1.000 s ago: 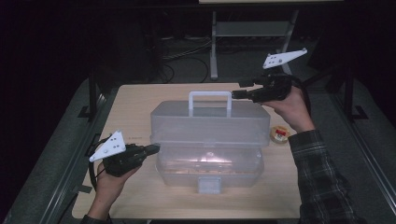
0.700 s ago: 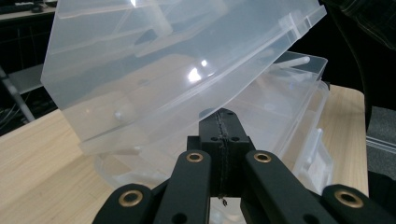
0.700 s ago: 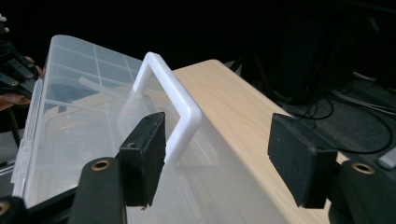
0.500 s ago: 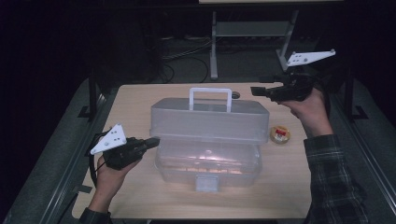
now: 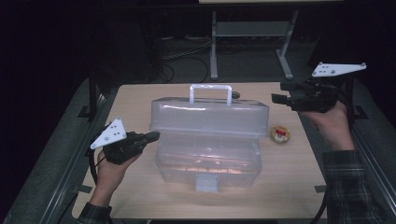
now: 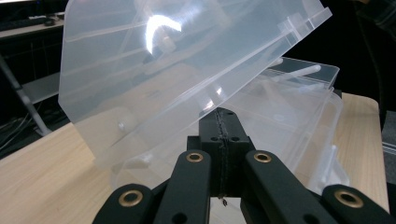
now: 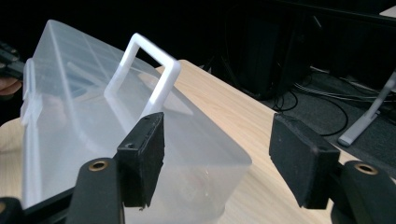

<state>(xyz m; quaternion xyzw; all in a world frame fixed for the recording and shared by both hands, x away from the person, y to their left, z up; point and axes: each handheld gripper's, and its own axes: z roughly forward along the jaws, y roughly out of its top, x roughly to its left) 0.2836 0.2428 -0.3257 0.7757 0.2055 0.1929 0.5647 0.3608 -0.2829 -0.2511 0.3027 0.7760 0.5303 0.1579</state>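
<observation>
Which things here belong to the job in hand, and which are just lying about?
In the job:
- clear plastic box, its lid raised
- left hand-held gripper, shut, its tip at the lid's edge
- right hand-held gripper, open, raised off to the box's right

Lying about:
- small round tin on the table

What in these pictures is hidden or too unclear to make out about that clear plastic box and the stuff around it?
- Contents of the clear box: high view, blurred by the cloudy plastic and glare.
- Small round thing beside the box: high view, too small to identify.
- Left gripper tip contact: left gripper view, whether its shut jaws pinch the raised lid is unclear.
- Box's far end: right gripper view, cut off by the frame's left edge.
</observation>
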